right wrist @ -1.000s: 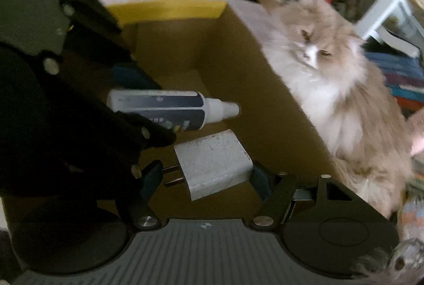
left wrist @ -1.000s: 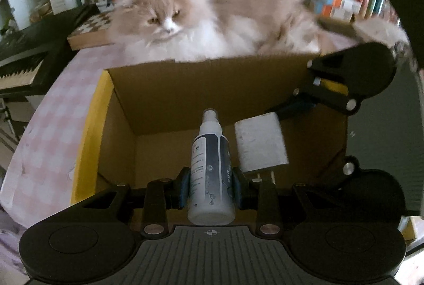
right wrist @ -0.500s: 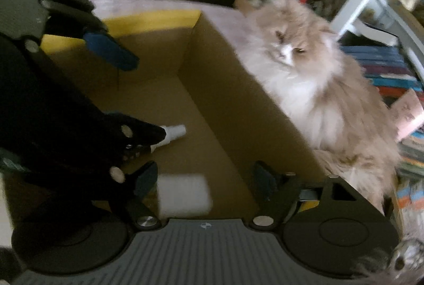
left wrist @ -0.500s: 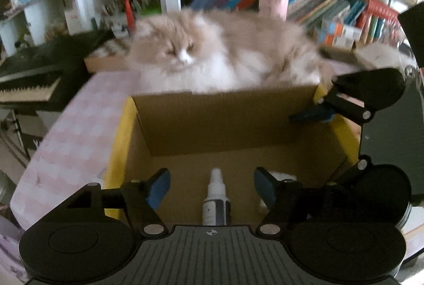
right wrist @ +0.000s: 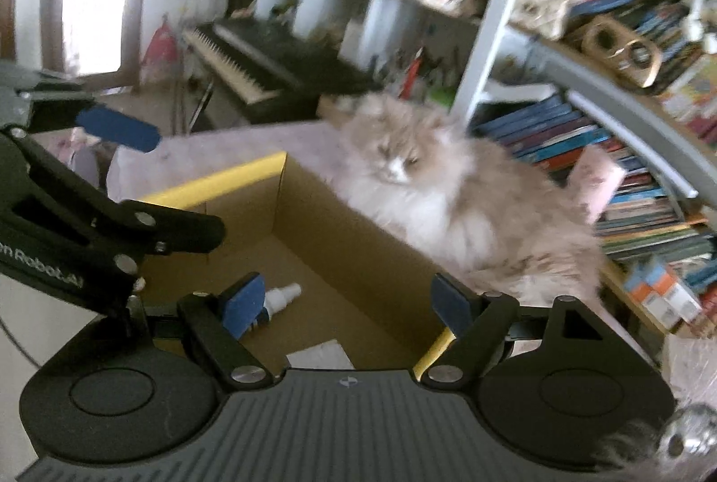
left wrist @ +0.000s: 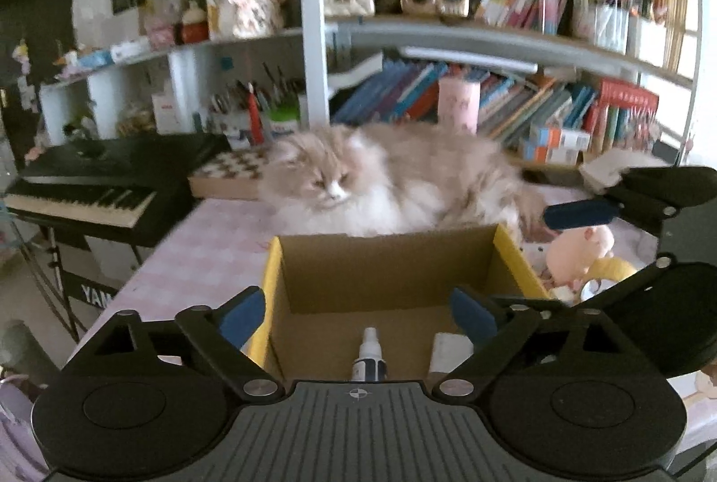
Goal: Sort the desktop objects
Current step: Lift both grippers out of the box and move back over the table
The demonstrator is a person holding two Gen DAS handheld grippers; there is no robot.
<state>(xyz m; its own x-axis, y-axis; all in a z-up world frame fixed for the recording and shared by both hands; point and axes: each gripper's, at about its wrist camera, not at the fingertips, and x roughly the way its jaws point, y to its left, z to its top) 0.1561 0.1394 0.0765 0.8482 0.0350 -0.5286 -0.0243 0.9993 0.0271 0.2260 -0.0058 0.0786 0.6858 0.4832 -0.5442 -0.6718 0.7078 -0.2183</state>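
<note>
An open cardboard box (left wrist: 385,262) with yellow flaps stands on the pink checked table. On its floor lie a white spray bottle (left wrist: 369,356) with a dark label and, to its right, a white plug charger (left wrist: 450,350). My left gripper (left wrist: 356,314) hovers above the box's near side; its jaws are opening and nothing is between them. In the right wrist view the spray bottle (right wrist: 282,296) and charger (right wrist: 320,354) lie below my right gripper (right wrist: 347,305), whose jaws are also opening around nothing. The box wall (right wrist: 358,258) runs behind it.
A fluffy cream cat (left wrist: 381,186) lies on the table right behind the box. A pink toy (left wrist: 582,251) sits to the box's right. A keyboard piano (left wrist: 85,195) stands at the left, and crowded bookshelves (left wrist: 515,110) fill the back.
The left gripper let go of the spray bottle and the right let go of the charger; both things now lie in the box. Both grippers rose and drew back from the box.
</note>
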